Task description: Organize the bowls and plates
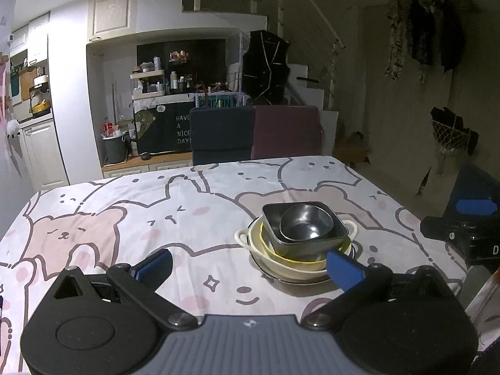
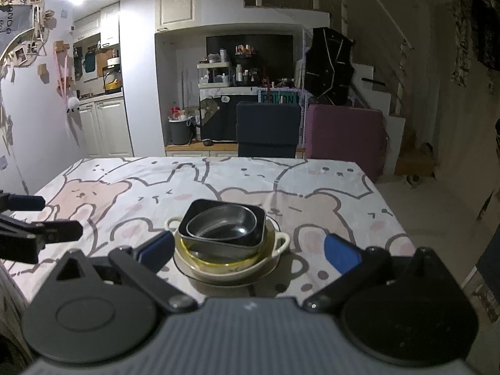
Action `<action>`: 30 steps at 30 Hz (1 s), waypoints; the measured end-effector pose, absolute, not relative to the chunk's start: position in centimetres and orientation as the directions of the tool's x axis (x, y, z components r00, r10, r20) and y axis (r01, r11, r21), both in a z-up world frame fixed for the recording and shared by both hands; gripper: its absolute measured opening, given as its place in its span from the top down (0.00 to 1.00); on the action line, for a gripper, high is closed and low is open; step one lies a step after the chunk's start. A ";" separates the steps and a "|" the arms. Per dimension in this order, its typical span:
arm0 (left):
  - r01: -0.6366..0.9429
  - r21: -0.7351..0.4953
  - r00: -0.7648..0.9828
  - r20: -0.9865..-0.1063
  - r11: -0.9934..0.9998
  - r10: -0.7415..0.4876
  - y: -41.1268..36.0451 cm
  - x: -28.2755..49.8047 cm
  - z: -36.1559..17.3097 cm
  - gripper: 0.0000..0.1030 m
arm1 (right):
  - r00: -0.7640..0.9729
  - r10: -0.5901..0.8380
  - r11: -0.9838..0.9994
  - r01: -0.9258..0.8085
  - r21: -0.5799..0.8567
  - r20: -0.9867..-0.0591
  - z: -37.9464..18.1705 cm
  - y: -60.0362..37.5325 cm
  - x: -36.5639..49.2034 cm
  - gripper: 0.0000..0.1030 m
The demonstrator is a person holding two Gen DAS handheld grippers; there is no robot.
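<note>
Stack: one pile of dishes stands on the tabletop (image 1: 193,193), toward its near right part in the left wrist view and near the middle in the right wrist view.
Bottom layer: a flat dark-rimmed plate (image 2: 187,270) touching the cloth.
Second layer: a cream bowl with two small handles (image 1: 243,237), seated on the plate.
Third layer: a yellow-rimmed bowl (image 2: 218,261) nested inside the cream bowl.
Fourth layer: a dark square dish (image 1: 312,243), sitting tilted in the yellow-rimmed bowl.
Top layer: a round metal bowl (image 1: 306,223) inside the square dish; nothing is seen in it.
Left hand-held gripper (image 1: 248,264): jaws spread wide, holding nothing; its right blue pad overlaps the near edge of the stack in view, contact uncertain.
Right hand-held gripper (image 2: 248,248): jaws spread wide, holding nothing, with the stack between and just beyond the pads.
Cloth: a bear-and-rabbit print covers the tabletop.
Readable writing: a dark banner (image 1: 168,128) behind reads "HAVE A NICE DAY".
Seating: a dark blue chair (image 2: 267,128) and a purple chair (image 2: 343,137) stand at the far edge.
</note>
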State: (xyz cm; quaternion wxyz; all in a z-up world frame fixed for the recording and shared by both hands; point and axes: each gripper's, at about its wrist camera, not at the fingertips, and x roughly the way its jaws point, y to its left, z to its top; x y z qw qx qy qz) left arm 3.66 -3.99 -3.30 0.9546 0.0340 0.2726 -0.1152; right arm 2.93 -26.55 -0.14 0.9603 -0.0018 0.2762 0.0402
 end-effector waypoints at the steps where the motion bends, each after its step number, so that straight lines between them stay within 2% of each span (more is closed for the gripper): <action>1: 0.238 -0.001 0.825 -0.528 0.971 -0.203 -3.9 3.6 -3.4 0.00 | 0.844 0.075 0.997 -0.077 0.019 -0.531 -0.2 -26.7 2.9 0.00; 8: 0.236 -0.006 0.826 -0.526 0.972 -0.204 -3.7 3.6 -3.5 0.00 | 0.831 0.067 0.997 -0.077 0.006 -0.552 -0.8 -26.4 2.8 0.00; 30: 0.239 -0.007 0.821 -0.532 0.971 -0.207 -3.7 3.5 -3.9 0.00 | 0.841 0.068 0.997 -0.080 0.002 -0.536 -1.1 -26.2 2.7 0.00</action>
